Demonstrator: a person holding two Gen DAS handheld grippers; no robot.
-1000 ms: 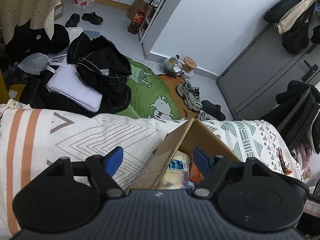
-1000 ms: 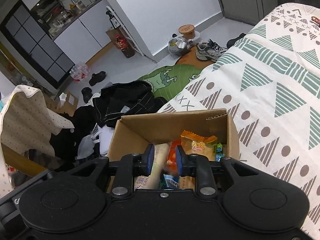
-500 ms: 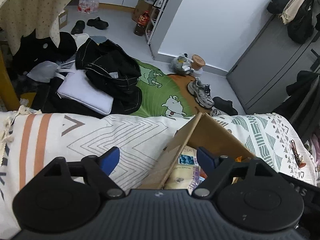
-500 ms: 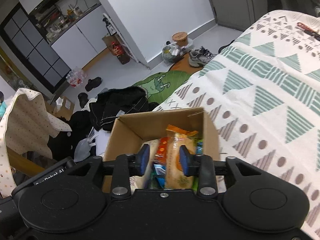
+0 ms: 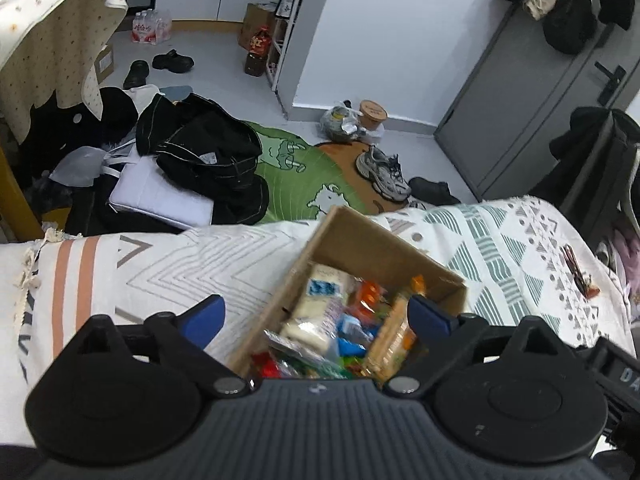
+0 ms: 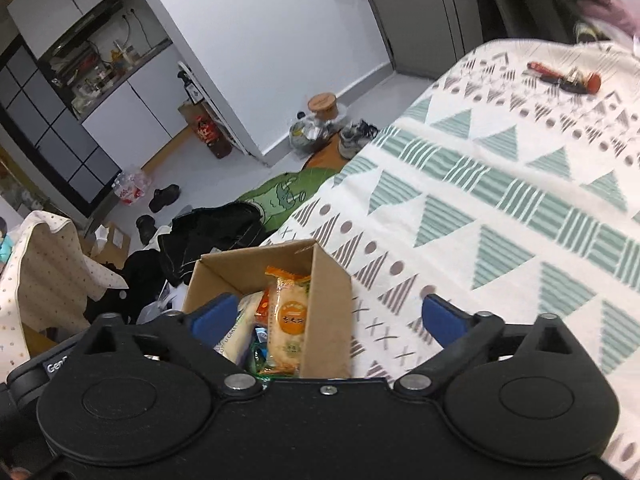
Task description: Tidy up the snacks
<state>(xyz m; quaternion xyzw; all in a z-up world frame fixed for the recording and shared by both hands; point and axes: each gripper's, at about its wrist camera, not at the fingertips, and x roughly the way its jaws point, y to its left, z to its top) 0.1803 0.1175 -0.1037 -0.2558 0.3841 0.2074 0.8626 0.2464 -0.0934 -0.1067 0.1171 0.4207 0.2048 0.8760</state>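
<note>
The right gripper (image 6: 328, 316) jaws have spread wide, releasing the snack packet (image 6: 289, 316).

A patterned bedspread (image 5: 208, 256) covers the bed. On the floor beyond lie black clothes (image 5: 208, 156), a white bag (image 5: 160, 196), a green rug (image 5: 296, 176), grey sneakers (image 5: 382, 174) and black slippers (image 5: 172, 61). A lidded jar (image 6: 322, 106) stands by the wall.

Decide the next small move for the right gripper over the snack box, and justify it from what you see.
Probably lower the right gripper toward the orange-topped packet standing upright in the cardboard box on the bed. Its jaws are wide open and hold nothing, the packet sits at the near edge of the pile, and the left gripper, also open, hovers empty.
</note>
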